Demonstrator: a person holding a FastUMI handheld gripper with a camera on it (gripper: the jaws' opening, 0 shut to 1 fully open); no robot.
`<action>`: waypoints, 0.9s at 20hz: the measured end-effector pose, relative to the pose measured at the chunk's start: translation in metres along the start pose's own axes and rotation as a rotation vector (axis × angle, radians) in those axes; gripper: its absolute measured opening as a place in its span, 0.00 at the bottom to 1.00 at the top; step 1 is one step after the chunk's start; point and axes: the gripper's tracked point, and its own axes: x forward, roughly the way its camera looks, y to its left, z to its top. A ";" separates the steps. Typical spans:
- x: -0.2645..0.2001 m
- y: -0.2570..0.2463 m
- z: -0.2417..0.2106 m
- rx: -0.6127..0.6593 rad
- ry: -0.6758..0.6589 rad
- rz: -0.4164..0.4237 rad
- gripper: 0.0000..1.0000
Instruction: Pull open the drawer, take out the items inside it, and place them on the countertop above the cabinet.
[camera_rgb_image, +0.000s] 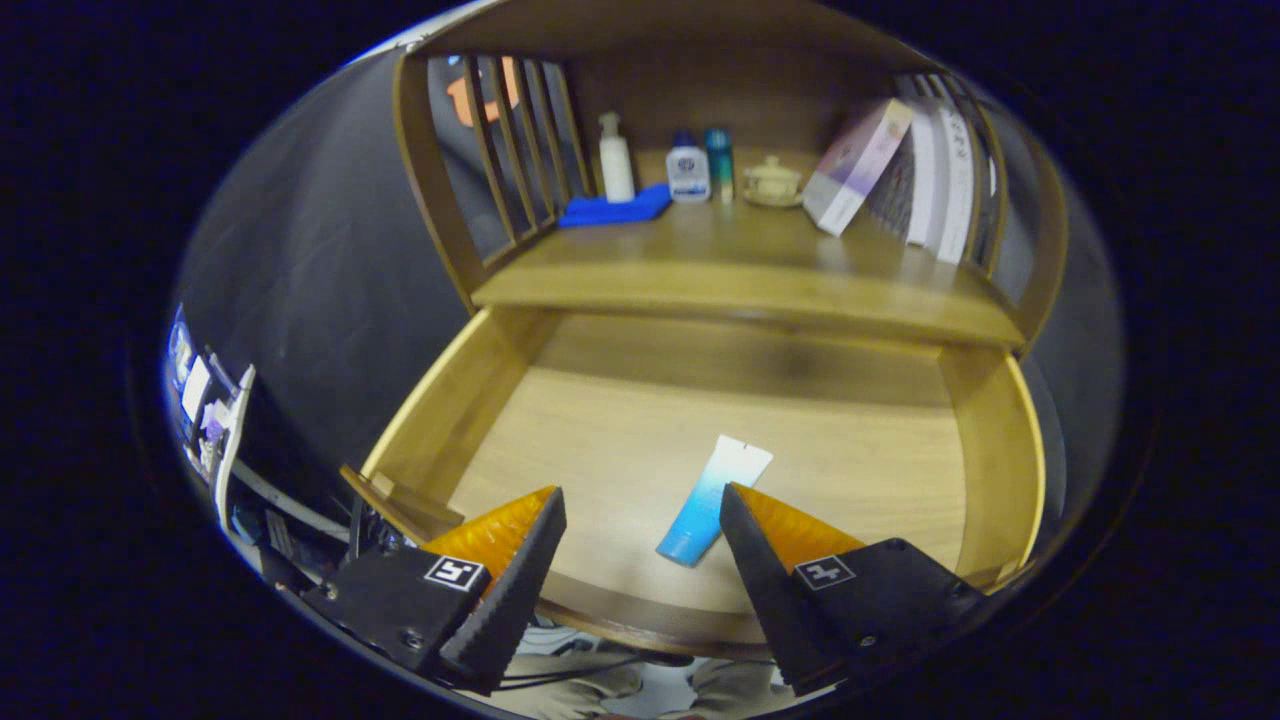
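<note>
The wooden drawer (480, 400) stands pulled open below the countertop (740, 270). On its floor lies a blue and white tube (712, 500), cap end toward me, close to the inner side of the right finger. My gripper (640, 495) hovers open above the drawer's front part, fingers spread wide with nothing between them. The tube is just ahead of the fingertips, nearer the right one, and does not touch either.
On the countertop stand a folded blue cloth (615, 210), a white pump bottle (615, 160), a small white bottle (688, 172), a teal bottle (719, 165), a lidded cup (772, 182), a leaning box (855, 165) and books (945, 180). Slatted side rails (510, 150) flank the shelf.
</note>
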 end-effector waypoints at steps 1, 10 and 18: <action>0.013 -0.004 -0.004 0.005 0.044 -0.022 0.98; 0.052 -0.041 -0.026 0.091 0.360 -0.202 0.96; 0.067 -0.047 -0.030 0.142 0.406 -0.228 0.60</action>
